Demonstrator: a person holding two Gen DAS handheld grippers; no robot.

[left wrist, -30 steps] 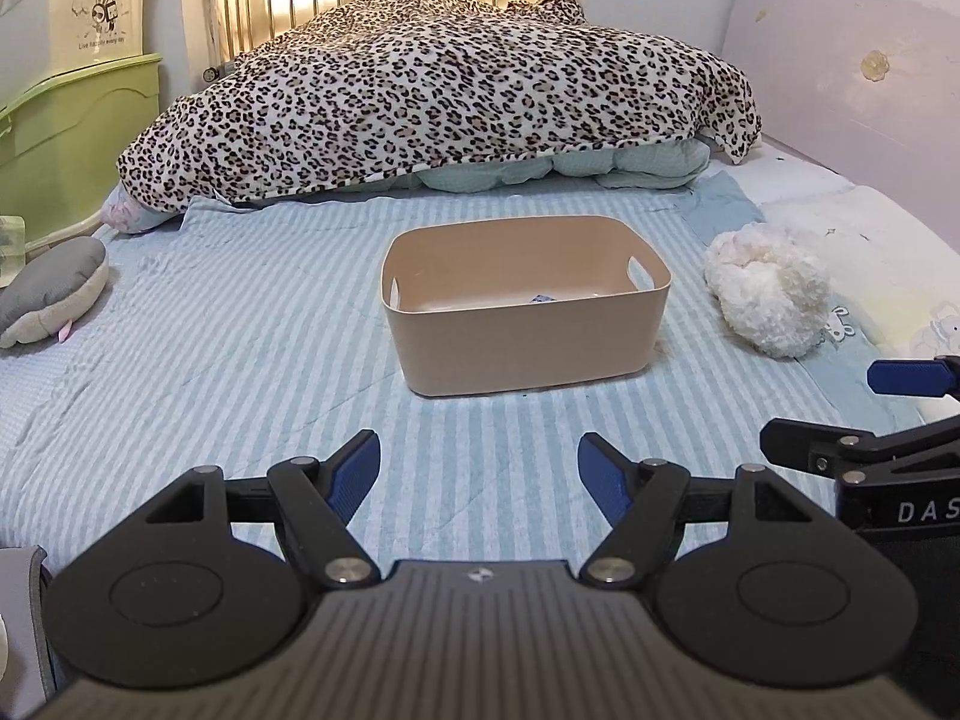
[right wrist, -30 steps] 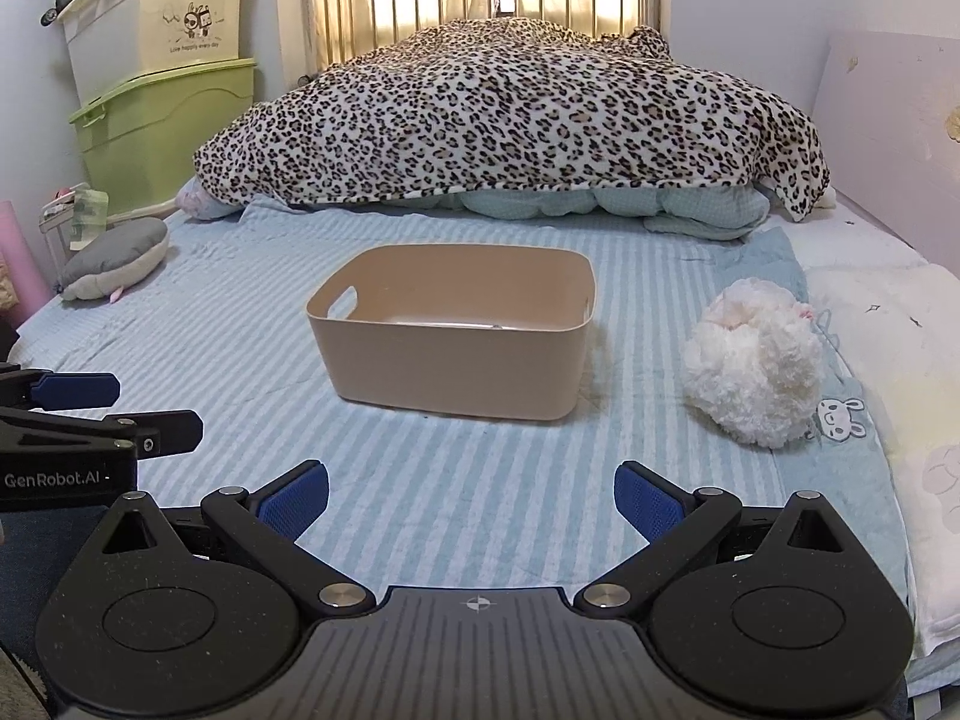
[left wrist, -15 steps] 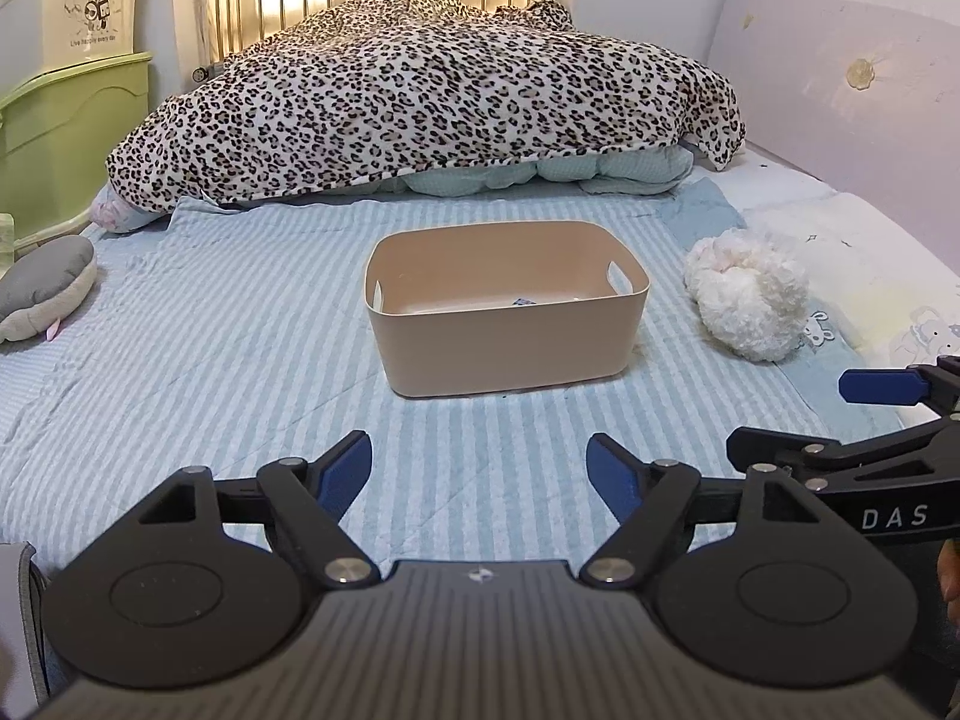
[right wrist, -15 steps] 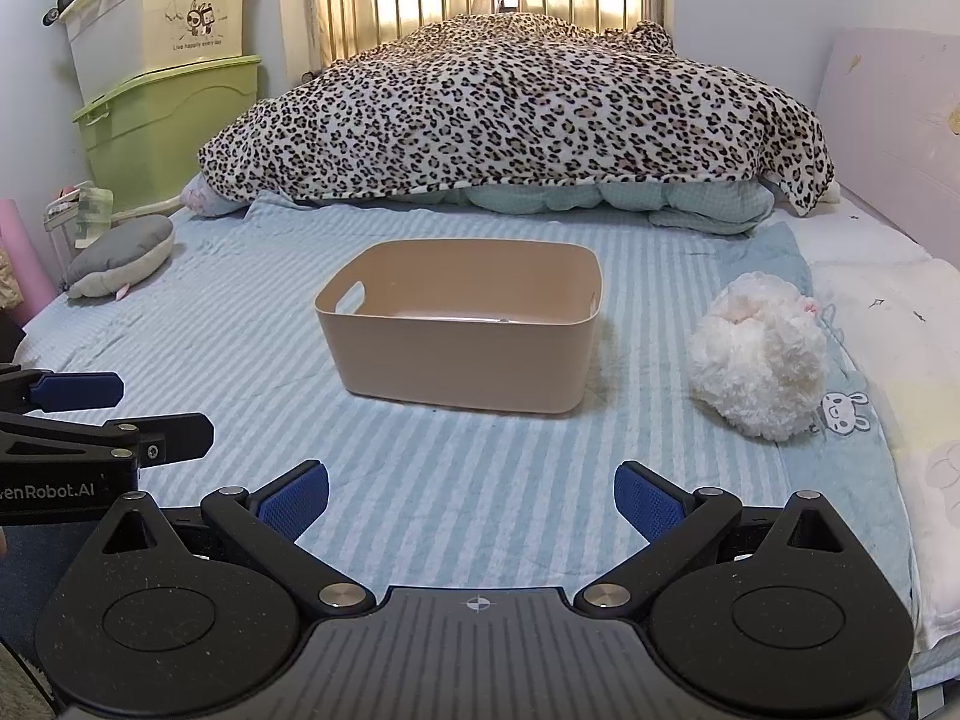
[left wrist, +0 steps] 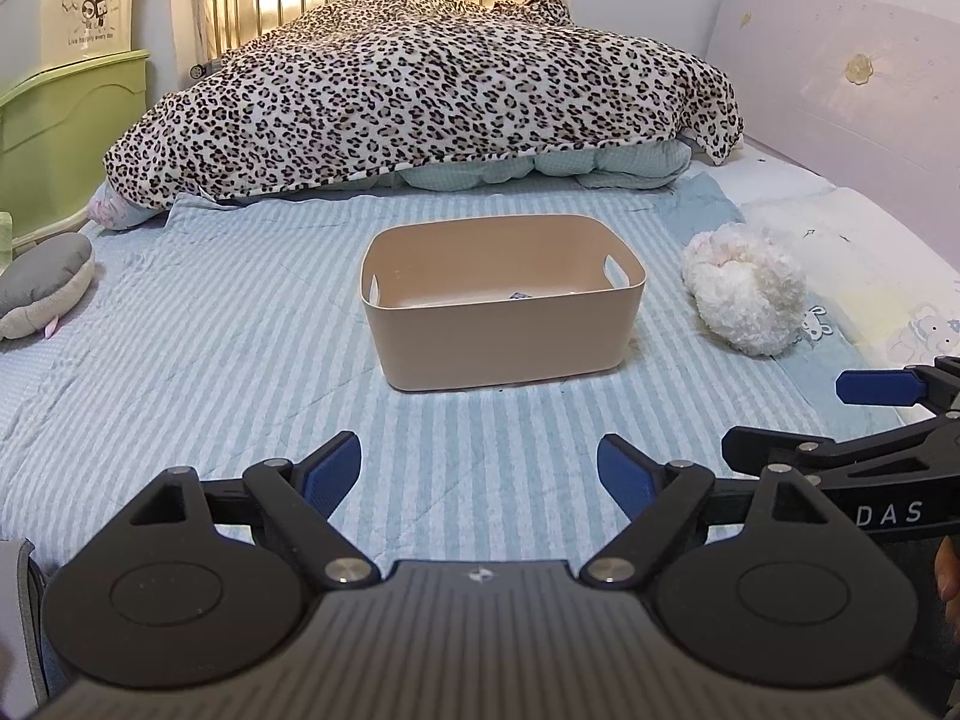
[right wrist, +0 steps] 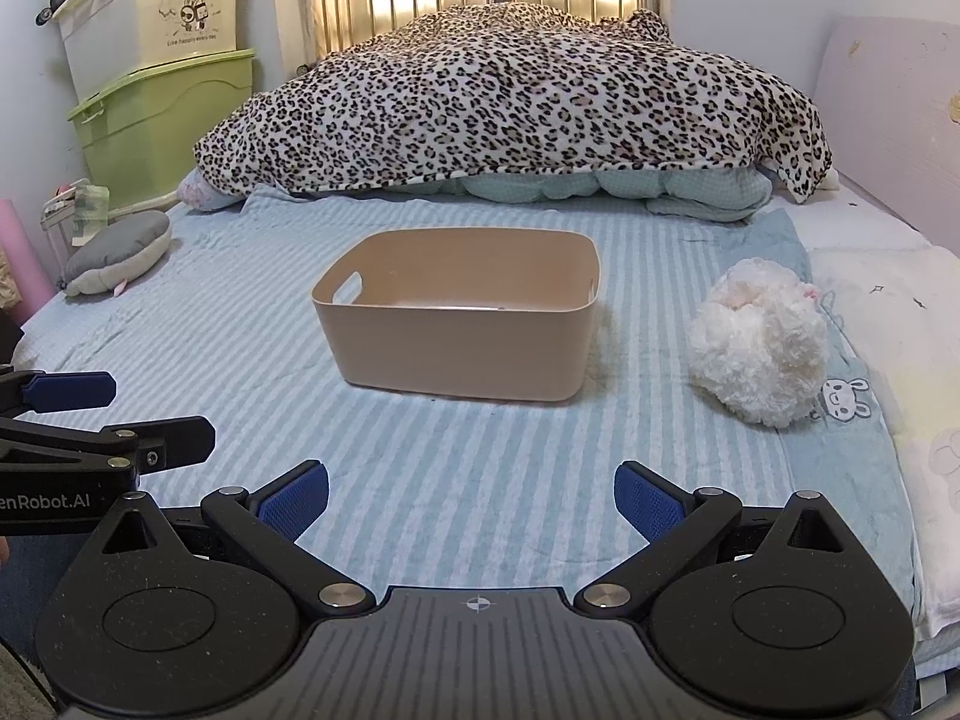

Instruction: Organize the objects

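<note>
In the left wrist view the left gripper gapes wide and empty at bottom centre, the beige plastic bin mid-frame and the fluffy white plush toy at right, while the right wrist view shows the right gripper likewise spread wide, bin central, toy right.

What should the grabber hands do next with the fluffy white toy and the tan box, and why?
Probably the right gripper should reach forward and to its right toward the fluffy white plush toy. Both grippers are open and hold nothing, the toy lies loose on the blue striped bedsheet on that side, and the tan plastic bin beside it sits open-topped, ready to take it.
</note>
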